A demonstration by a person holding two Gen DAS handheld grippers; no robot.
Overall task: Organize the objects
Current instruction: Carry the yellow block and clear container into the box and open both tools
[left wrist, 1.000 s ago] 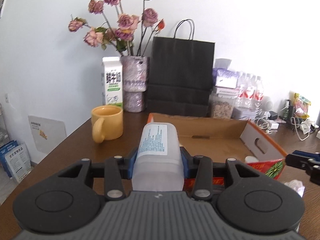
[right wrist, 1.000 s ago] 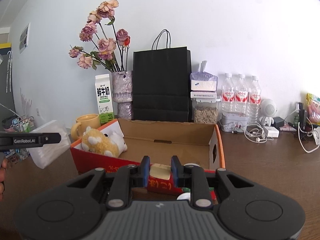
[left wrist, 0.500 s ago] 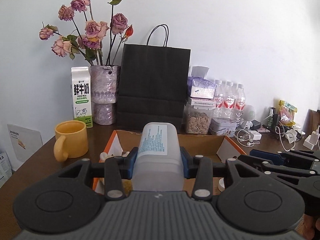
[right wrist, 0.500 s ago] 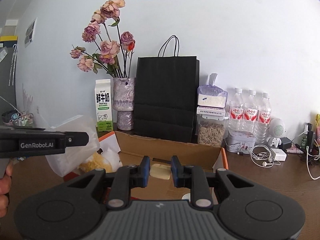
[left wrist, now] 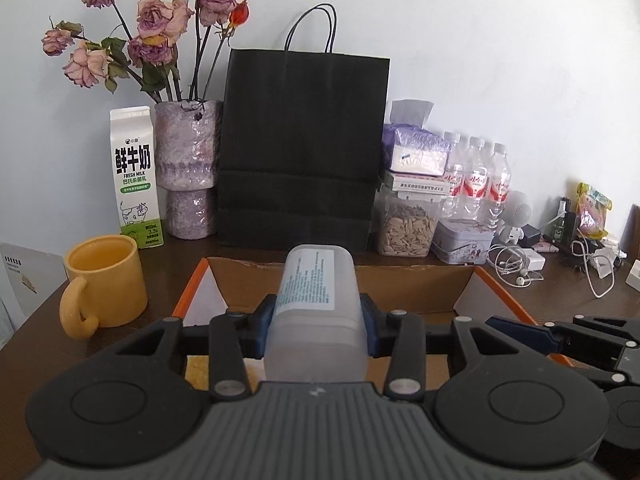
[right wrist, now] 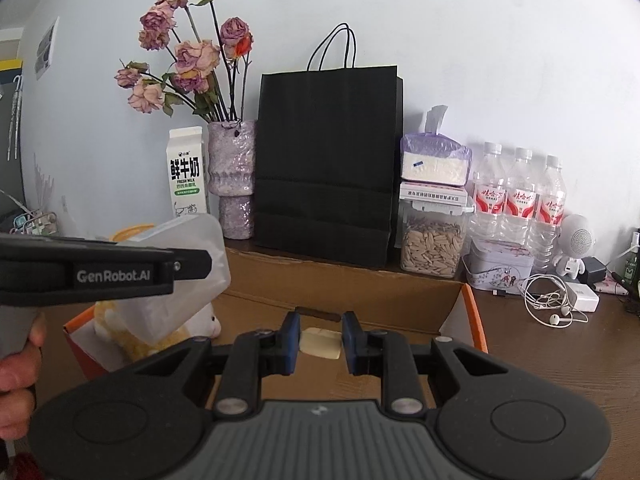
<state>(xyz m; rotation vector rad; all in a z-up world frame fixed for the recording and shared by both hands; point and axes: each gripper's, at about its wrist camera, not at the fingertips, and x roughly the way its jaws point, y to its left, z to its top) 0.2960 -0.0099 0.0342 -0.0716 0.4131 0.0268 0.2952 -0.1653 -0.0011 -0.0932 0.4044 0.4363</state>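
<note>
A lived-in home was suggested: a brown wooden table (left wrist: 36, 344) set against a plain white wall, crowded with dried roses in a vase (left wrist: 188, 168), a milk carton (left wrist: 135, 178), a yellow mug (left wrist: 105, 280), water bottles (right wrist: 520, 196) and tangled earphones (right wrist: 550, 306).

Black bag (left wrist: 304, 140), yellow mug (left wrist: 105, 276), orange-edged box (left wrist: 416, 288).

Both wrist views over cardboard box (left wrist: 400, 280)

plush toy (right wrist: 132, 340) mostly hidden behind plastic container (right wrist: 180, 276), label text unreadable
</note>
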